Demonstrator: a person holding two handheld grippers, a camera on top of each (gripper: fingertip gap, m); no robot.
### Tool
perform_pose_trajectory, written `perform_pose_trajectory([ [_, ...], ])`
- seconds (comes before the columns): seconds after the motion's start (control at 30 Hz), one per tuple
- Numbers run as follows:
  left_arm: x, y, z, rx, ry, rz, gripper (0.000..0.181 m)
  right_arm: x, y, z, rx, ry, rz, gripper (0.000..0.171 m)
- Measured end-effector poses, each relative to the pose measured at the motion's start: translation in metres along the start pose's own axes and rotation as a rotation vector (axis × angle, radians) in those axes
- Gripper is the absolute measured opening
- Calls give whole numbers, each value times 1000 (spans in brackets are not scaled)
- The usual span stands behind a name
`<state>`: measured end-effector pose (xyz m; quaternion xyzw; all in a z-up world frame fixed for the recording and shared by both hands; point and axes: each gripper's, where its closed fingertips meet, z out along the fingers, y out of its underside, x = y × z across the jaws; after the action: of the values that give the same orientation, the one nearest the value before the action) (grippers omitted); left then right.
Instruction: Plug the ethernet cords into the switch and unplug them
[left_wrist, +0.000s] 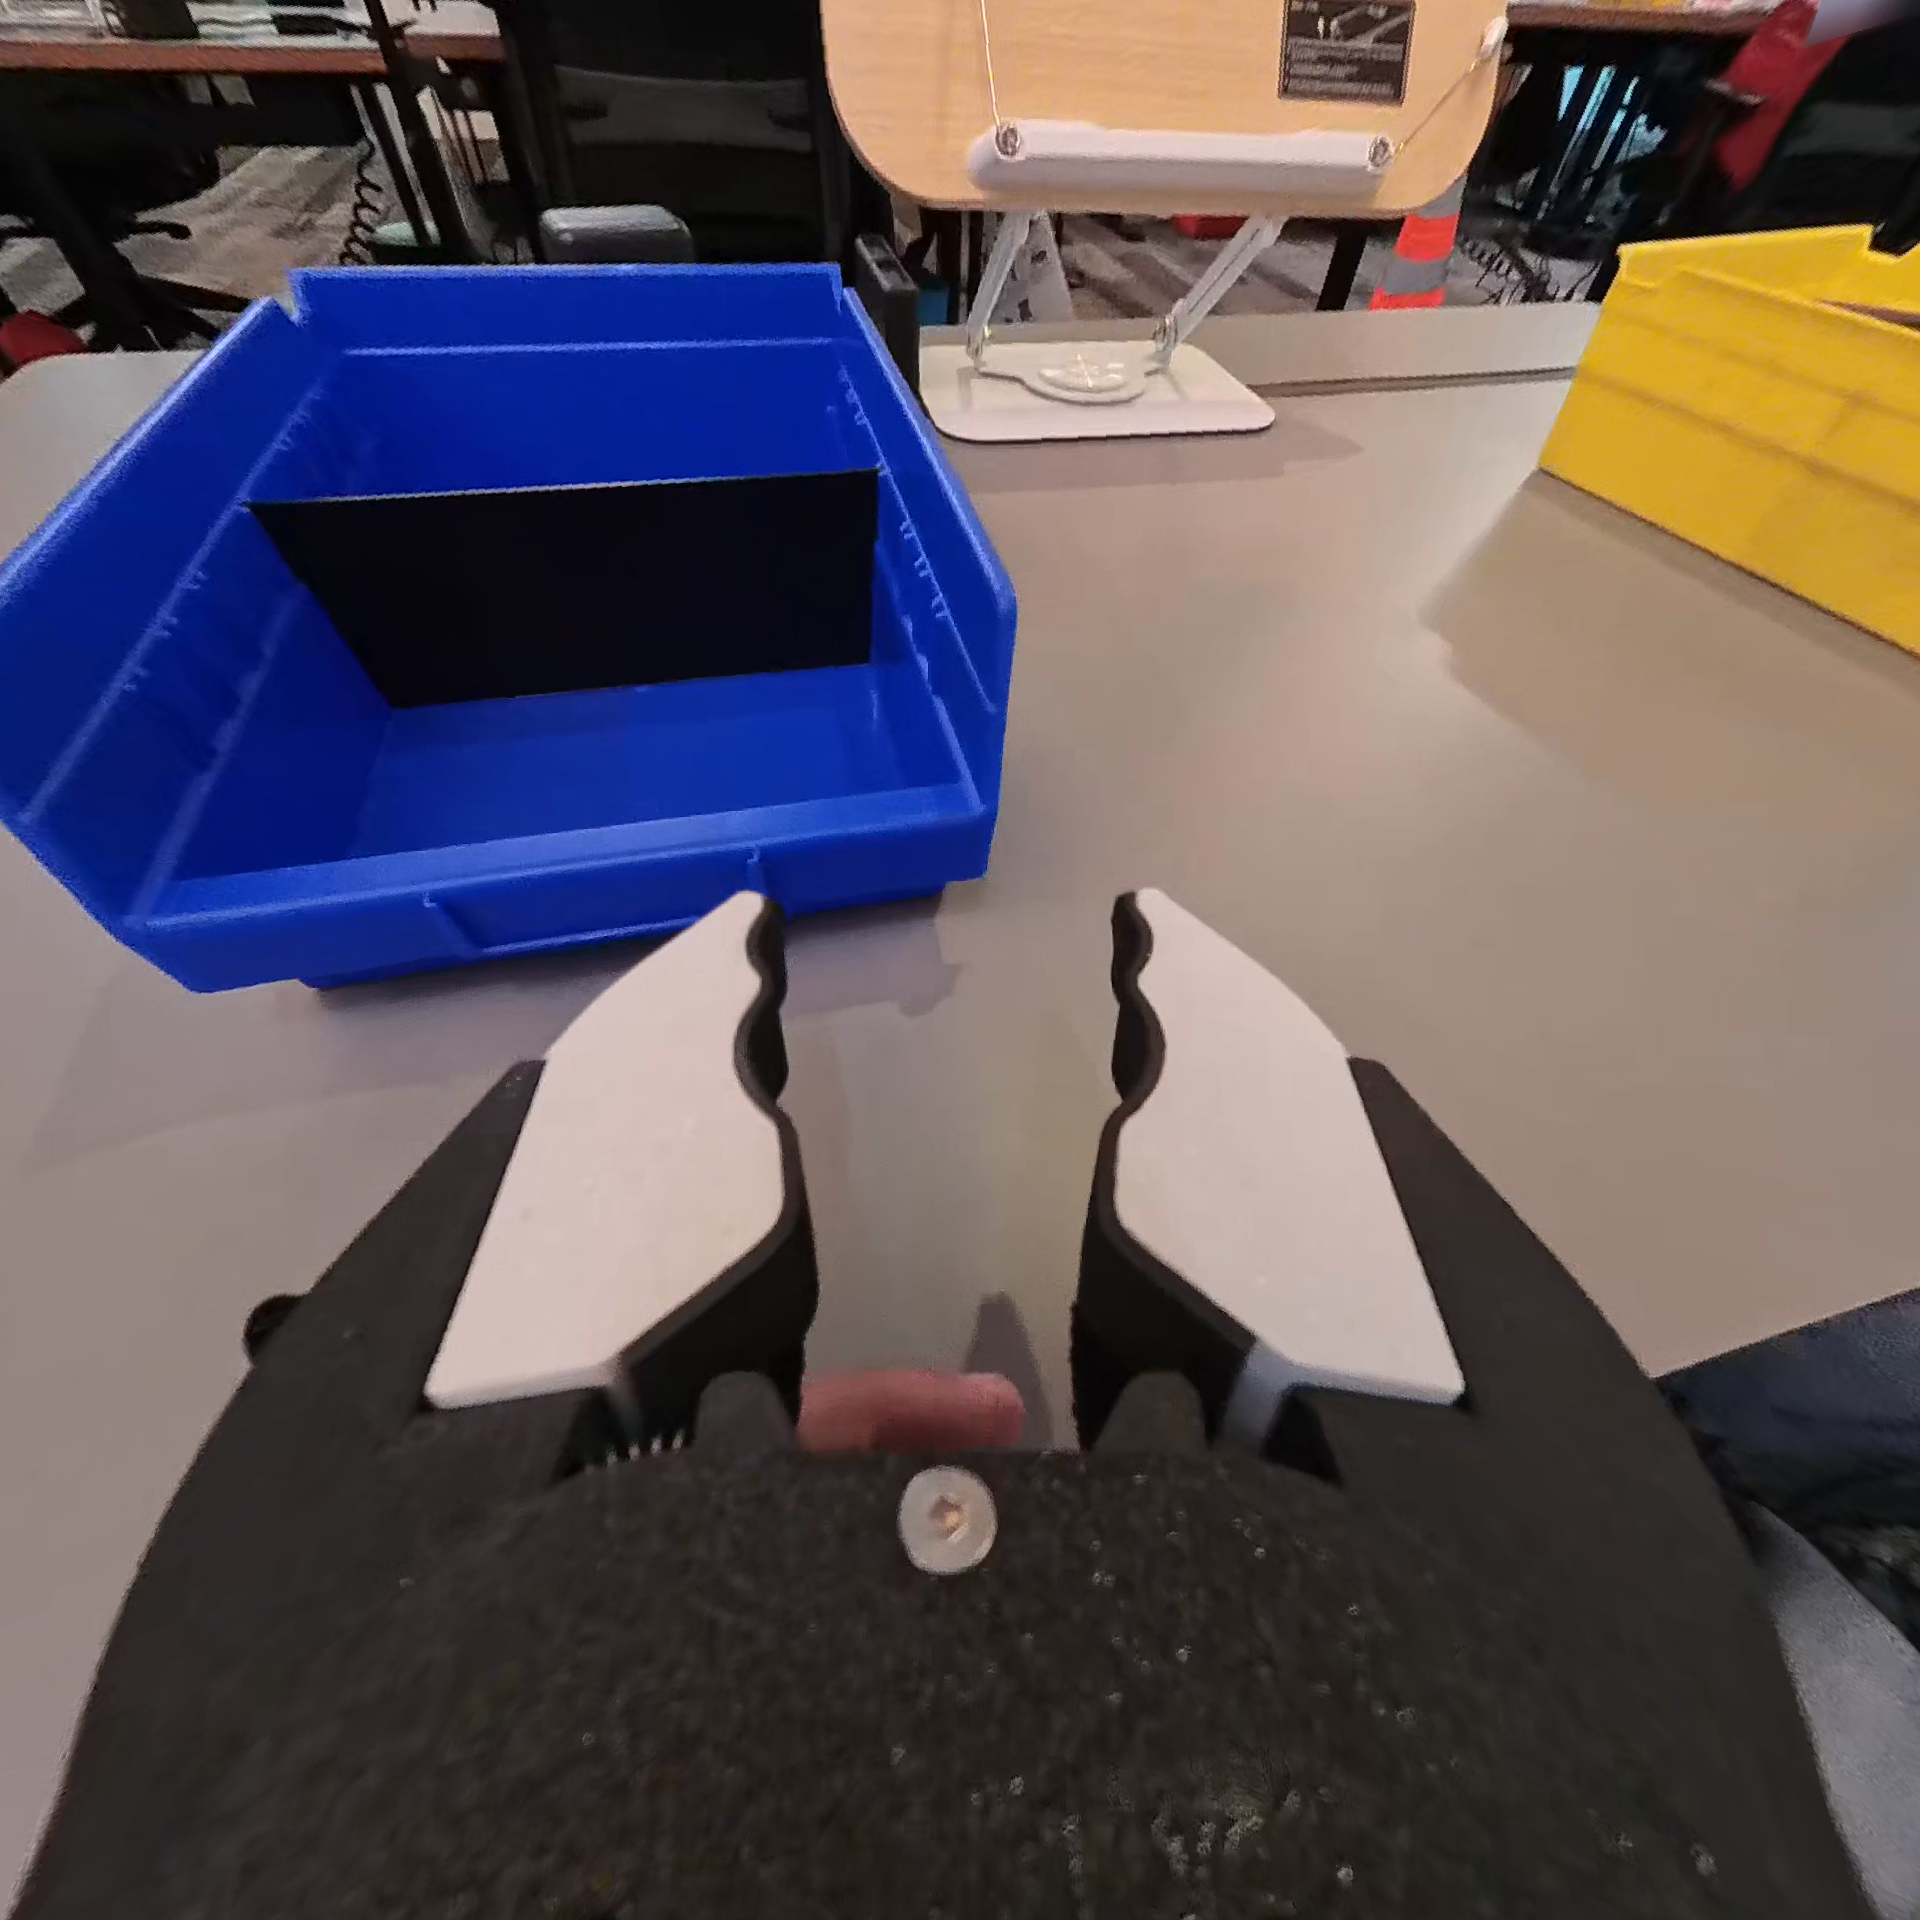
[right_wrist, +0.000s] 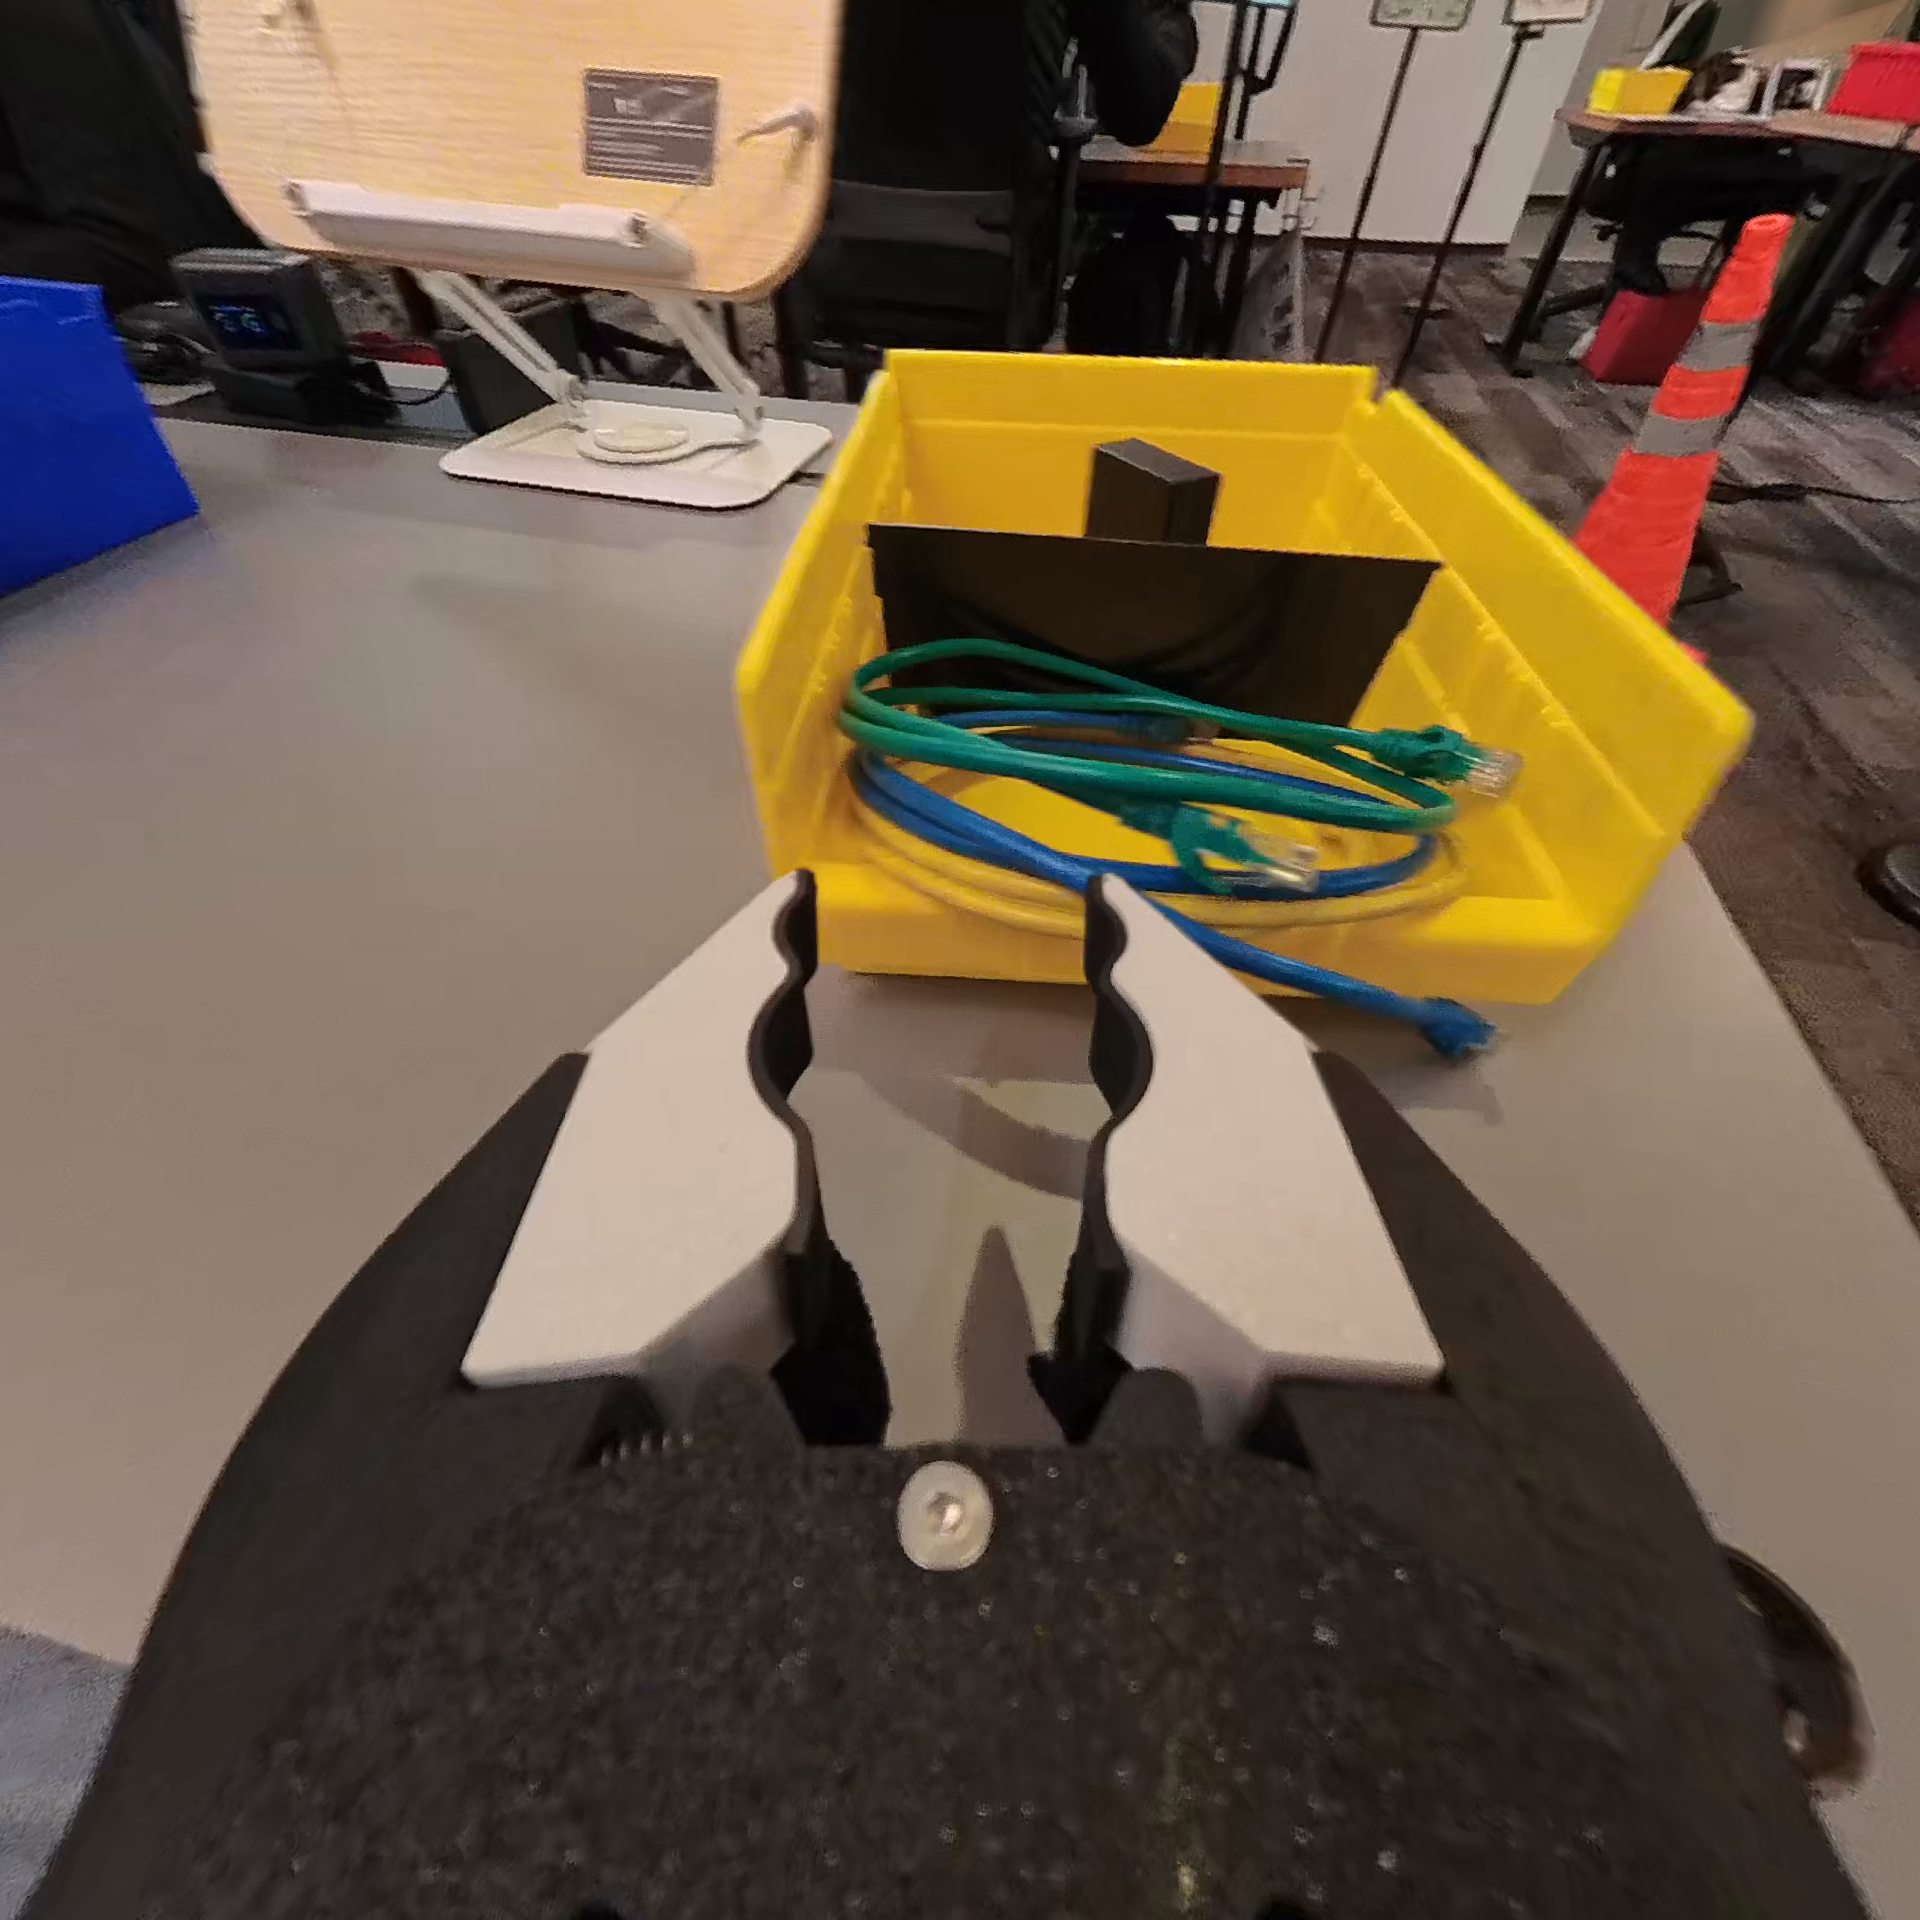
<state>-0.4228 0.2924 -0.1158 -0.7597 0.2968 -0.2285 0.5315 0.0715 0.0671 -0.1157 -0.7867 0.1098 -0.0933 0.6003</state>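
Observation:
In the right wrist view a yellow bin holds coiled ethernet cords: a green cord, a blue cord whose end hangs out over the front lip onto the table, and a yellow cord. A black box, perhaps the switch, stands upright behind a black divider. My right gripper is open and empty, just in front of the bin. My left gripper is open and empty, above the grey table next to an empty blue bin.
A wooden stand on a white base sits at the table's far edge, between the bins. The yellow bin's corner shows at the right of the left wrist view. An orange cone stands on the floor beyond the table's right edge.

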Motion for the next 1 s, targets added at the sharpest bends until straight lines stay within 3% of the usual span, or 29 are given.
perform_pose_trajectory([
  [0.13, 3, 1, 0, -8, -37, 40, 56, -55, -2, 15, 0, -118, -78, 56],
  [0.23, 10, 0, -1, 8, -63, 101, 54, -65, -6, 41, -10, -25, -154, 50],
  [0.33, 26, 2, 2, 0, -31, 132, 59, -65, -8, 60, -36, 30, -110, 50],
  [0.47, 48, 8, 8, -20, 8, 197, 64, -86, -8, 65, -47, -24, -26, 57],
  [0.6, 92, -5, 9, 36, 110, 157, 54, -142, -6, 45, -81, -194, -68, 54],
  [0.73, 179, -19, 9, 80, 282, 100, 56, -188, -25, -15, 26, -353, -81, 51],
  [0.87, 259, -22, 35, 41, 363, 199, 53, -103, -58, -39, 187, -83, 27, 44],
  [1.0, 311, -15, 81, -79, 434, 225, 49, -13, -26, -46, 110, 231, 16, 46],
])
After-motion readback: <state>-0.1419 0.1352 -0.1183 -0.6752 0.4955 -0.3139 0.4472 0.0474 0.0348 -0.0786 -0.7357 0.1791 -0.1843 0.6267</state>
